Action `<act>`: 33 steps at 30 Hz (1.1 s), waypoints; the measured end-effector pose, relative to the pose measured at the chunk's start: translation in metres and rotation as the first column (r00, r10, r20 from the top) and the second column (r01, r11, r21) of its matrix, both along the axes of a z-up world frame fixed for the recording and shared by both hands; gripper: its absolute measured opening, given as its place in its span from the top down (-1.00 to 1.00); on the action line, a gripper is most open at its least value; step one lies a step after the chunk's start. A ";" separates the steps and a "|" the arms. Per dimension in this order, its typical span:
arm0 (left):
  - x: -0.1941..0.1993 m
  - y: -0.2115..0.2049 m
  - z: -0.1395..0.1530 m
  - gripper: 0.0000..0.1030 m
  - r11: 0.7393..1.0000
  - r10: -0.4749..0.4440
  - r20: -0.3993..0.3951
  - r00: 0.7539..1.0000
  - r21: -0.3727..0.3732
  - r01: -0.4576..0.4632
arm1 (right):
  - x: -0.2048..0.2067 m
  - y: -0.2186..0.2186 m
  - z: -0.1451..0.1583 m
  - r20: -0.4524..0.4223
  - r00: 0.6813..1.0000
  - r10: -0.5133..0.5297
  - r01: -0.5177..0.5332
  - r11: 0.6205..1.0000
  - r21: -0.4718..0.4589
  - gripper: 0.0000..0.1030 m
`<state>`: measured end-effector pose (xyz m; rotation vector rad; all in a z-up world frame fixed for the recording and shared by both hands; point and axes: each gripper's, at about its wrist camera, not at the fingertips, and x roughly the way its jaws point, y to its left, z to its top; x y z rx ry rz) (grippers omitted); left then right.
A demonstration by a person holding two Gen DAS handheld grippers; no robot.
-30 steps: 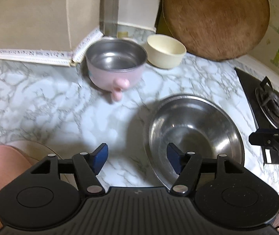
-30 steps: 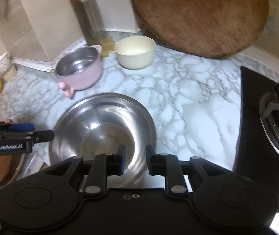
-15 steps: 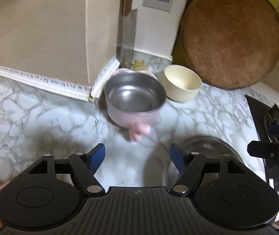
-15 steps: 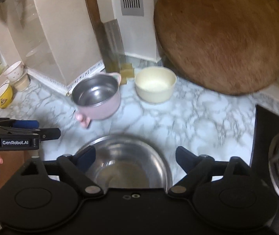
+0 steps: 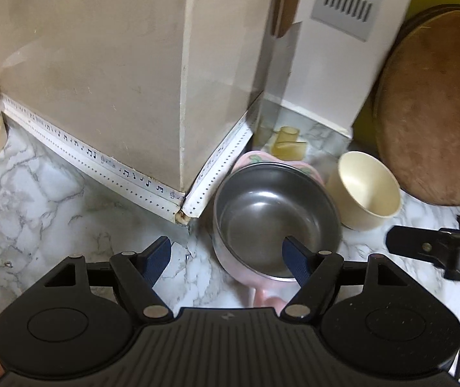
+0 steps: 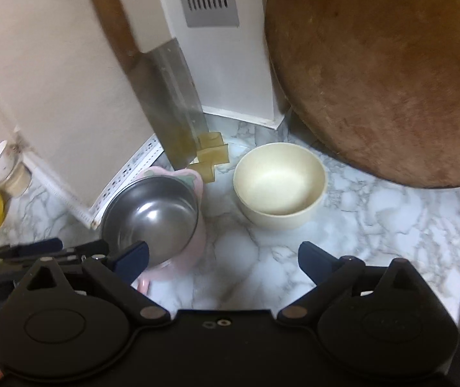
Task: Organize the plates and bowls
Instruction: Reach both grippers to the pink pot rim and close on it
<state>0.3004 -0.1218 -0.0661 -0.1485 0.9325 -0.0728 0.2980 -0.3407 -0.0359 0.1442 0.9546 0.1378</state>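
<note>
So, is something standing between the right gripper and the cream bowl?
Nothing visible does. The right gripper is open, and only bare marble counter lies between it and the cream bowl. The pink pot stands off to the left.

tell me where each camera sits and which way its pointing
Left wrist: rides the left gripper, looking forward and down at the pink steel-lined pot; its open fingers show, and the right gripper's tip at the right edge.
Right wrist: rides the right gripper, facing the cream bowl and cleaver; its open fingers show, the left gripper at lower left.
Shared: pot, bowl, round wooden board, marble counter.
</note>
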 end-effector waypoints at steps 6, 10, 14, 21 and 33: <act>0.018 0.003 -0.015 -0.47 0.999 0.034 -0.028 0.999 0.011 -0.034 | 0.030 0.005 -0.028 -0.081 0.995 -0.050 0.053 0.998 0.035 -0.75; 0.025 0.003 -0.022 -0.47 0.999 0.046 -0.043 0.998 0.016 -0.045 | 0.043 0.006 -0.043 -0.127 0.988 -0.087 0.094 0.995 0.045 -0.54; 0.027 0.000 -0.025 -0.44 0.999 0.044 -0.040 0.998 0.023 -0.043 | 0.048 0.010 -0.050 -0.143 0.985 -0.094 0.102 0.994 0.050 -0.26; 0.028 -0.008 -0.027 0.19 0.999 0.019 -0.036 0.999 0.036 -0.018 | 0.049 0.020 -0.051 -0.140 0.989 -0.054 0.063 0.996 0.065 0.10; 0.030 -0.010 -0.030 0.78 0.998 0.026 -0.046 0.999 0.059 -0.024 | 0.043 0.031 -0.053 -0.114 0.993 -0.015 0.022 0.998 0.061 0.58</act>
